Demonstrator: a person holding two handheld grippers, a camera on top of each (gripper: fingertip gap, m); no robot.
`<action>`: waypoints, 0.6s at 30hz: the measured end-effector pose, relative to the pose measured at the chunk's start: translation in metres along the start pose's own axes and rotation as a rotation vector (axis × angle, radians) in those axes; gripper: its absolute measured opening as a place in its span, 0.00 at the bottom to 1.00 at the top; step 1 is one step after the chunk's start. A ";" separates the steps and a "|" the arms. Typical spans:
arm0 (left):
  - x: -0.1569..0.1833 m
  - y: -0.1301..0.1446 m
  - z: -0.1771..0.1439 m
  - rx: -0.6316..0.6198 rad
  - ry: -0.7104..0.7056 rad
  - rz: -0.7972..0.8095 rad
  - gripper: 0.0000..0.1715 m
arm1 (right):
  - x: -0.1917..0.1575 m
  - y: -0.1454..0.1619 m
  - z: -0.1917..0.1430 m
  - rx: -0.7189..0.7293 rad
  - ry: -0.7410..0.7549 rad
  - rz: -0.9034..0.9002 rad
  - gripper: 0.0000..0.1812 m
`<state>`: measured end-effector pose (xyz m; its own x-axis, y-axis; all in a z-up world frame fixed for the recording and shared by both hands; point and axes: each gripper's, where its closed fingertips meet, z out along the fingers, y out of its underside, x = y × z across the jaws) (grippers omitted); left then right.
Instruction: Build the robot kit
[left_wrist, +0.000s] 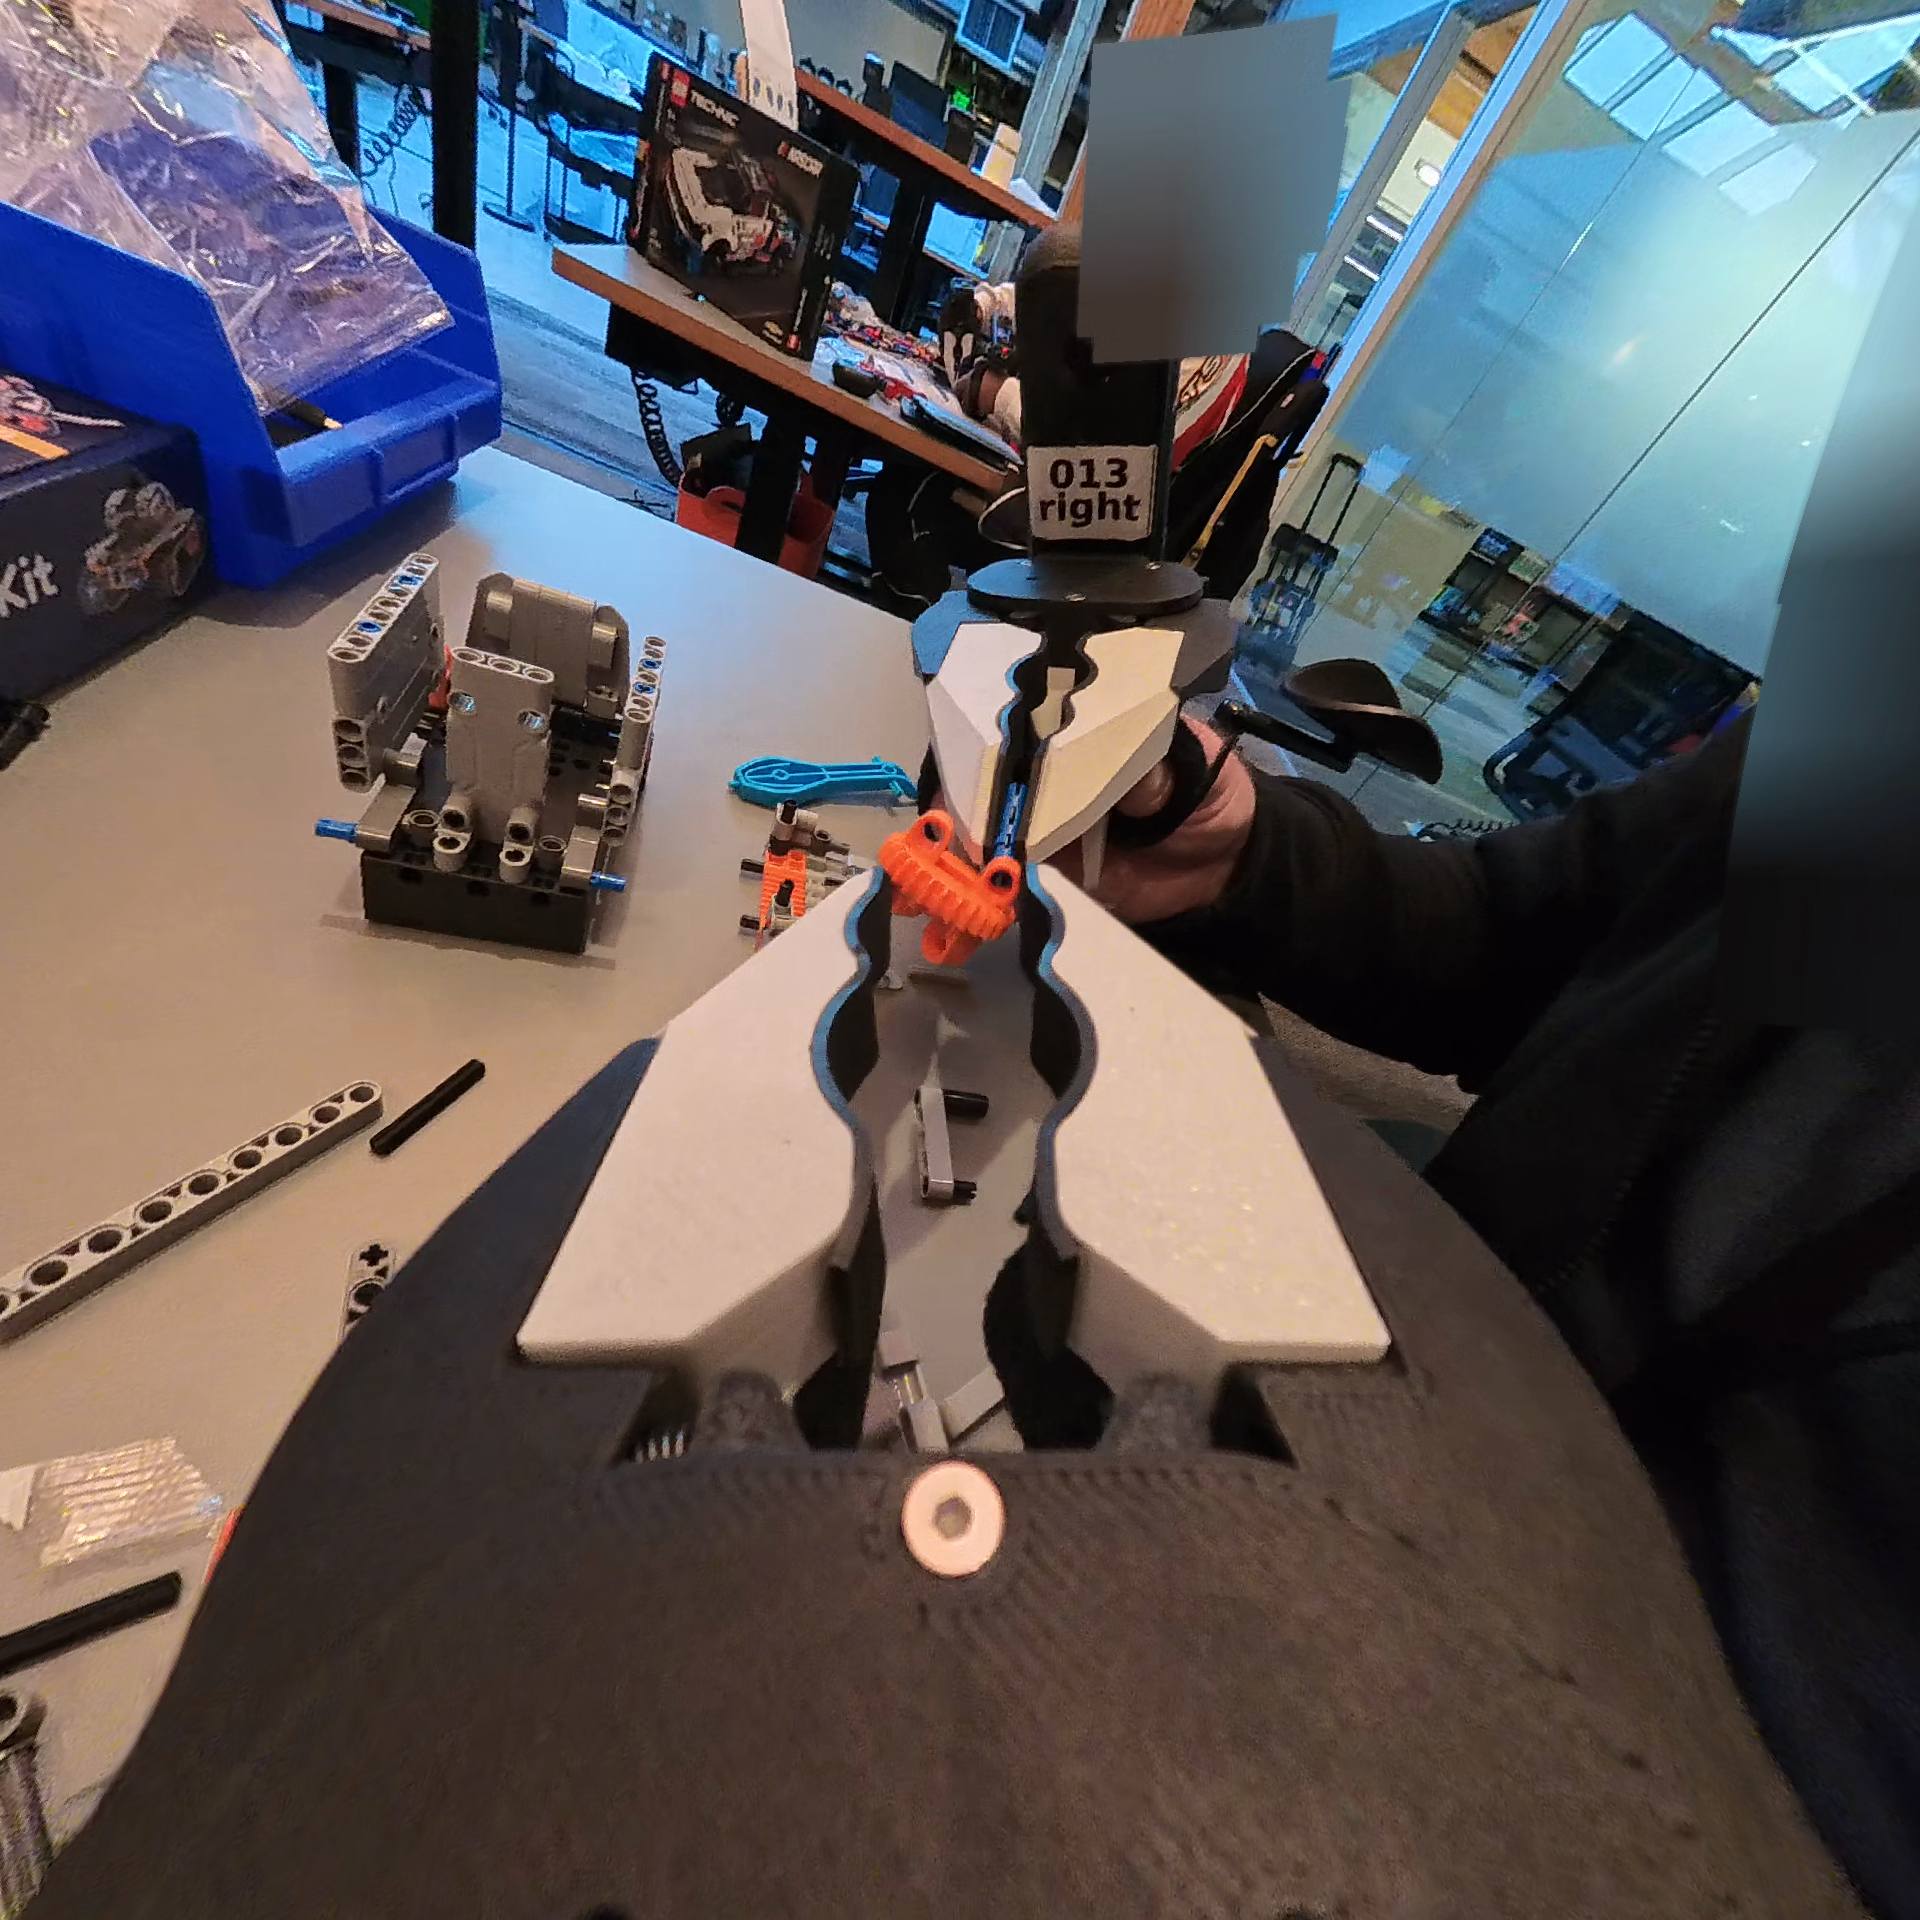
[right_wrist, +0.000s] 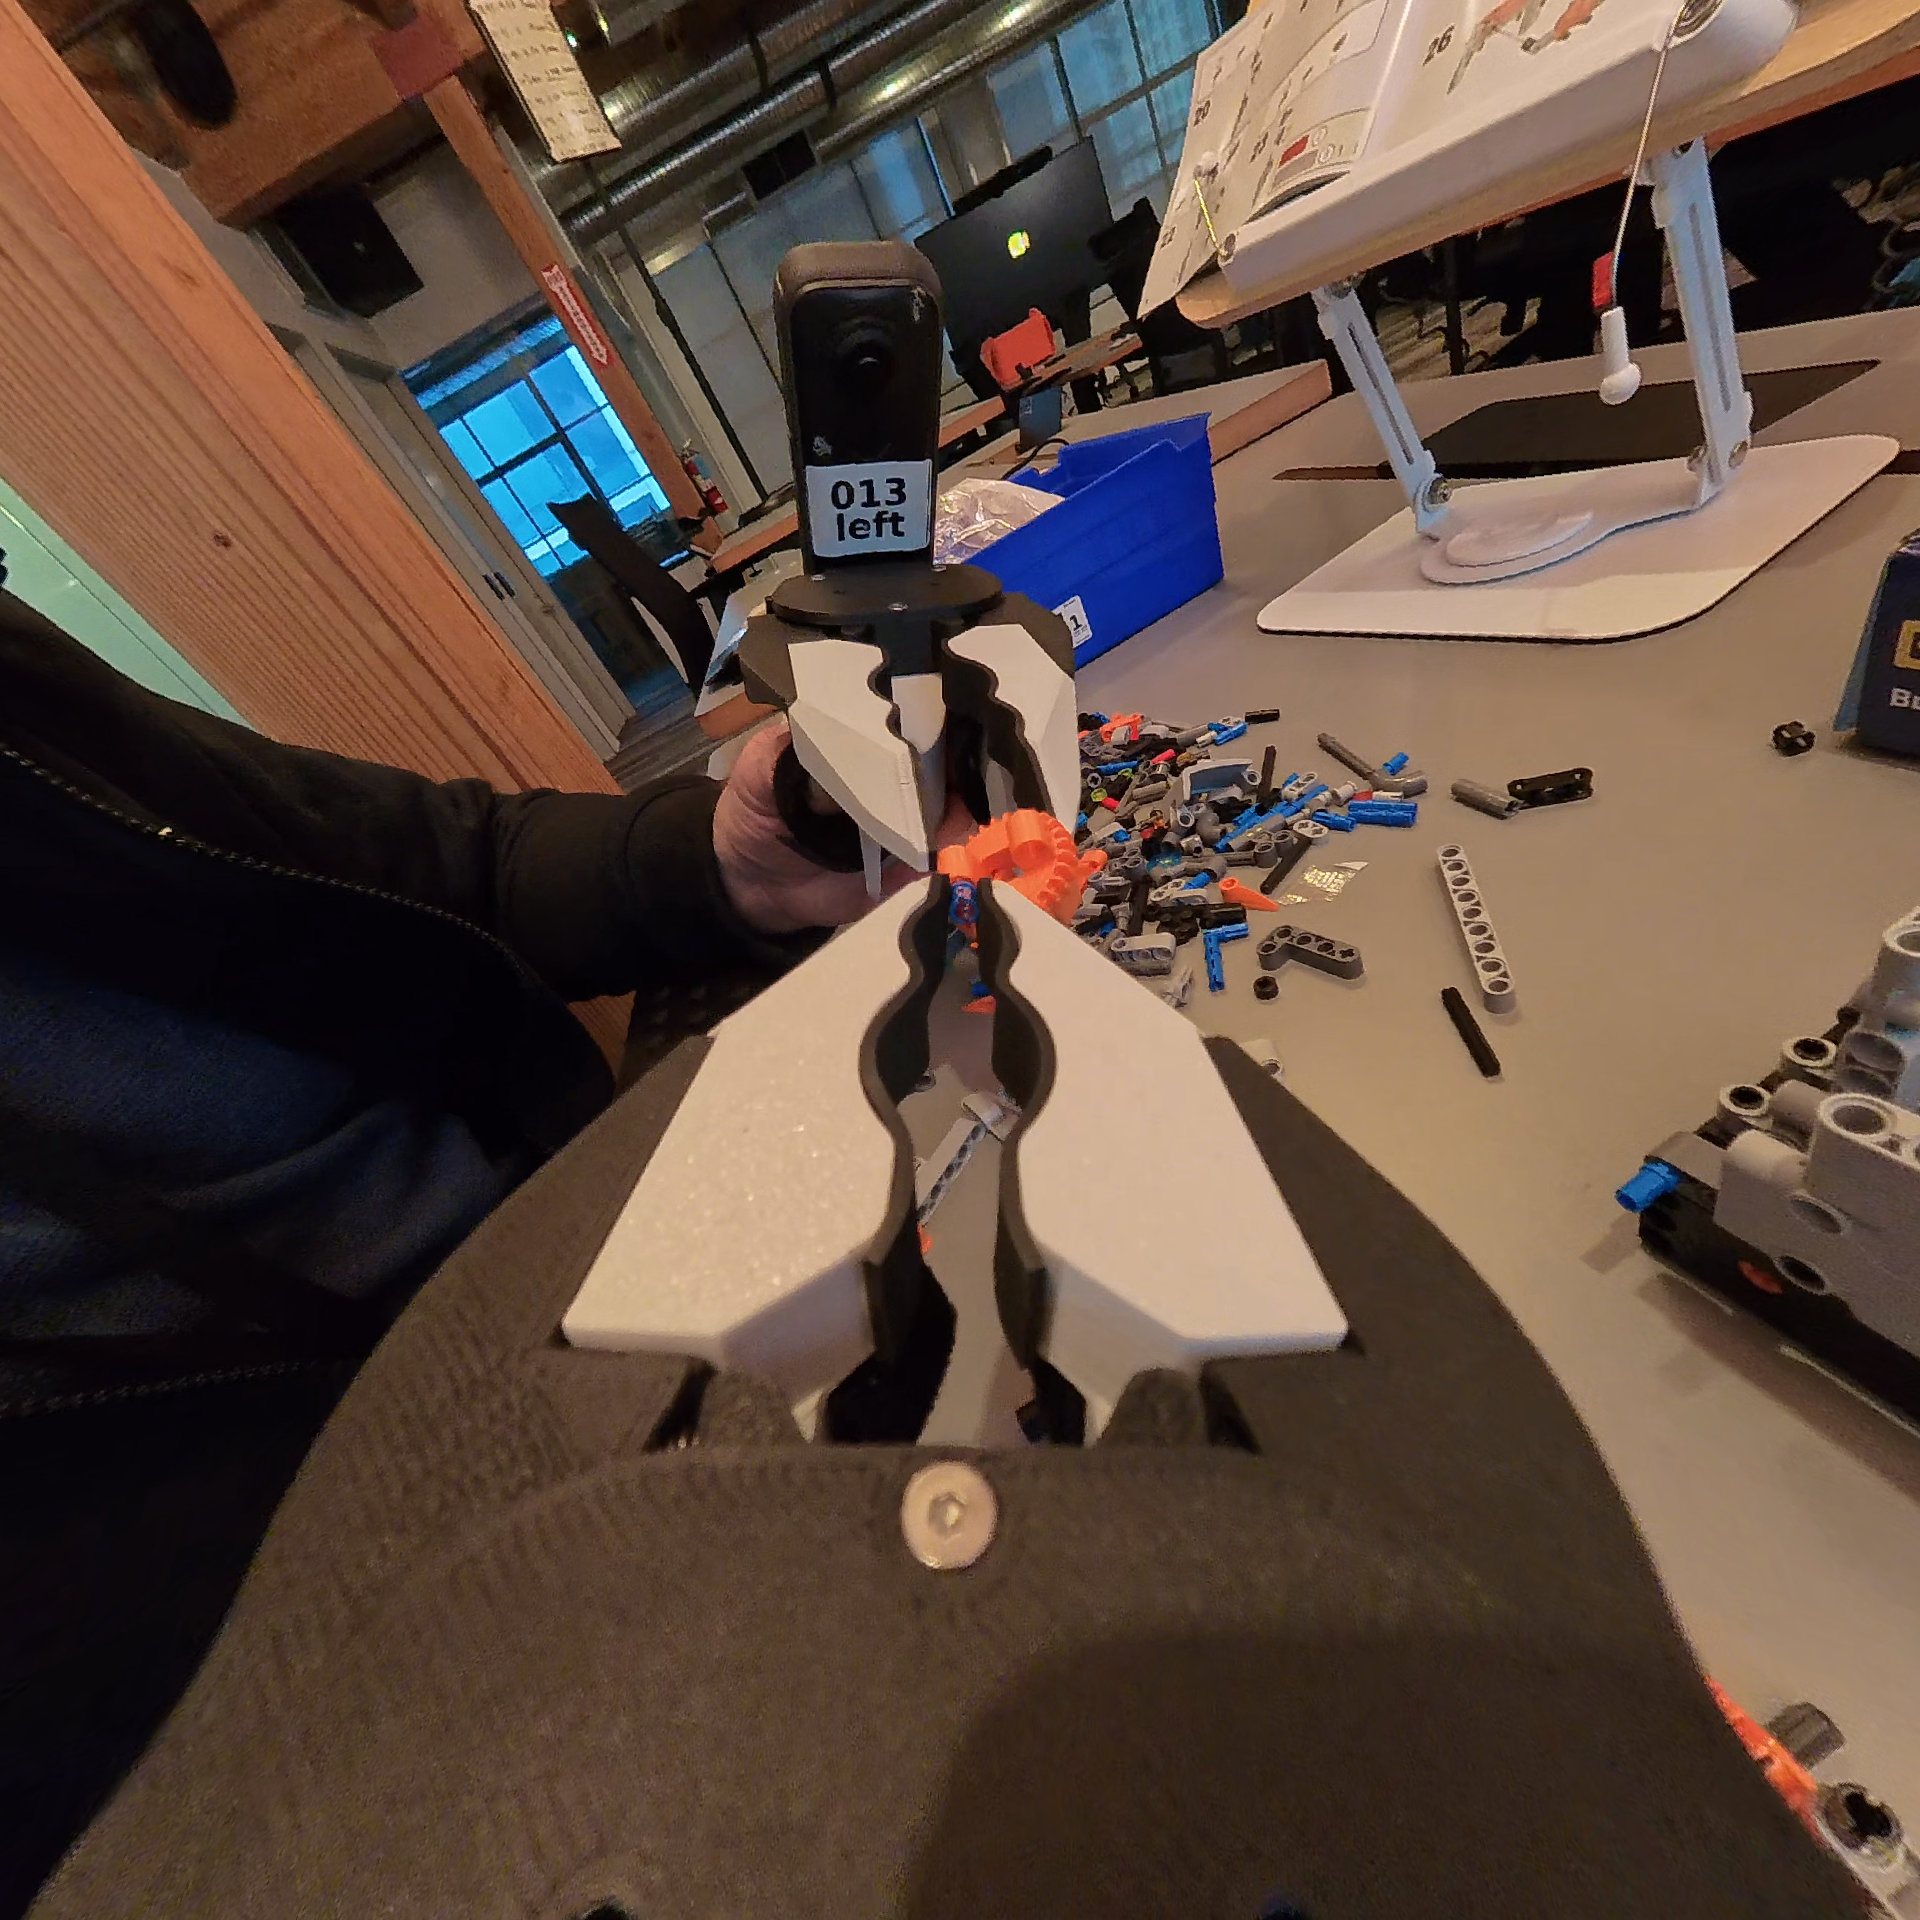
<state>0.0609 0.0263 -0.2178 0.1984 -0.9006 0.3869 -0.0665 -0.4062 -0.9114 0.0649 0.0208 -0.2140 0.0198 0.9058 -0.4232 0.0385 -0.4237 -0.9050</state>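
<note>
My left gripper (left_wrist: 951, 891) is shut on an orange toothed connector piece (left_wrist: 940, 883), held above the grey table (left_wrist: 208, 987). My right gripper (right_wrist: 966, 891) is shut on a thin blue pin (right_wrist: 964, 906). The two grippers face each other tip to tip. In the left wrist view the right gripper (left_wrist: 1013, 831) holds the blue pin (left_wrist: 1010, 805) with its end at the orange piece. In the right wrist view the left gripper (right_wrist: 951, 821) holds the orange piece (right_wrist: 1029, 847) just beyond my fingertips. A person's hands hold both grippers.
A grey and black brick assembly (left_wrist: 499, 748) stands to the left. A blue bin (left_wrist: 312, 416), a long grey beam (left_wrist: 177, 1195), a black axle (left_wrist: 426, 1107) and a turquoise tool (left_wrist: 821, 779) lie around. A pile of loose pieces (right_wrist: 1195, 821) and a booklet on a white stand (right_wrist: 1455, 125) are farther off. Less than 4 cm separates the two grippers' tips.
</note>
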 end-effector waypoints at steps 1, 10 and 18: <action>0.000 0.000 0.000 0.003 -0.002 -0.001 0.13 | 0.000 0.000 0.000 0.000 0.001 -0.001 0.01; 0.006 -0.013 -0.002 0.098 0.044 -0.075 0.00 | 0.000 -0.011 0.000 0.060 0.022 -0.014 0.01; 0.005 -0.004 0.001 0.029 0.018 -0.012 0.00 | 0.003 -0.008 -0.002 0.035 0.037 -0.023 0.01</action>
<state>0.0630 0.0231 -0.2127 0.1809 -0.8985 0.3999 -0.0356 -0.4123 -0.9104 0.0668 0.0270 -0.2078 0.0559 0.9145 -0.4007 0.0043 -0.4016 -0.9158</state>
